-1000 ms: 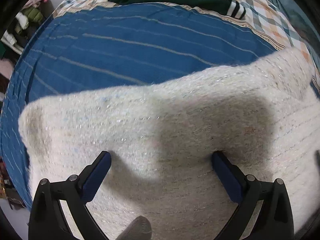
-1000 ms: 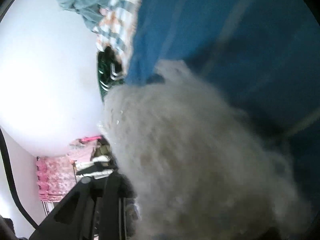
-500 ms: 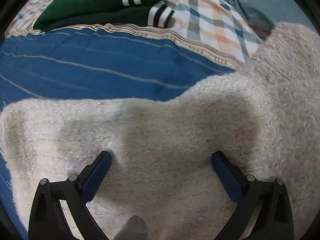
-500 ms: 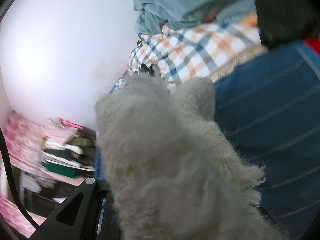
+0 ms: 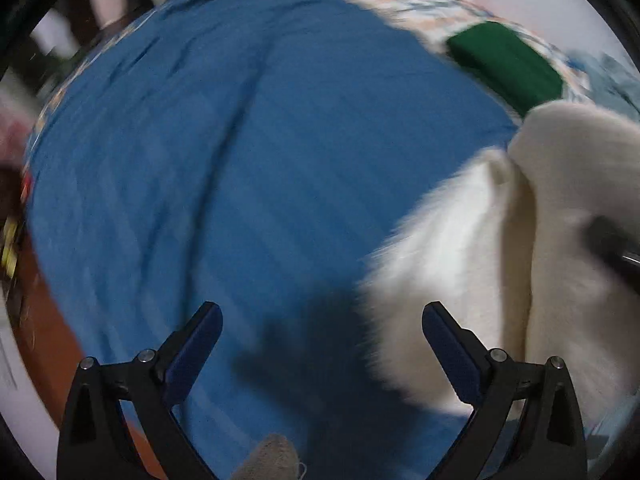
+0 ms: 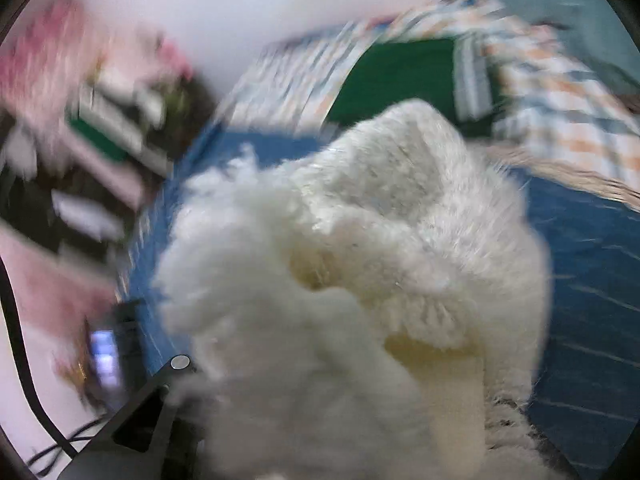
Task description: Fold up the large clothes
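Since the left wrist view is blurred, little detail reads, but the left gripper (image 5: 322, 330) has its jaws spread wide with nothing between them, over the blue bed cover (image 5: 240, 160); the white fluffy sweater (image 5: 500, 248) is bunched toward the bed's right edge. From the right wrist view, the sweater (image 6: 360, 264) fills the frame and hides the right gripper's jaws, so I cannot tell their state. It looks soft, light and limp; a hem or shoulder seam seems the best hold.
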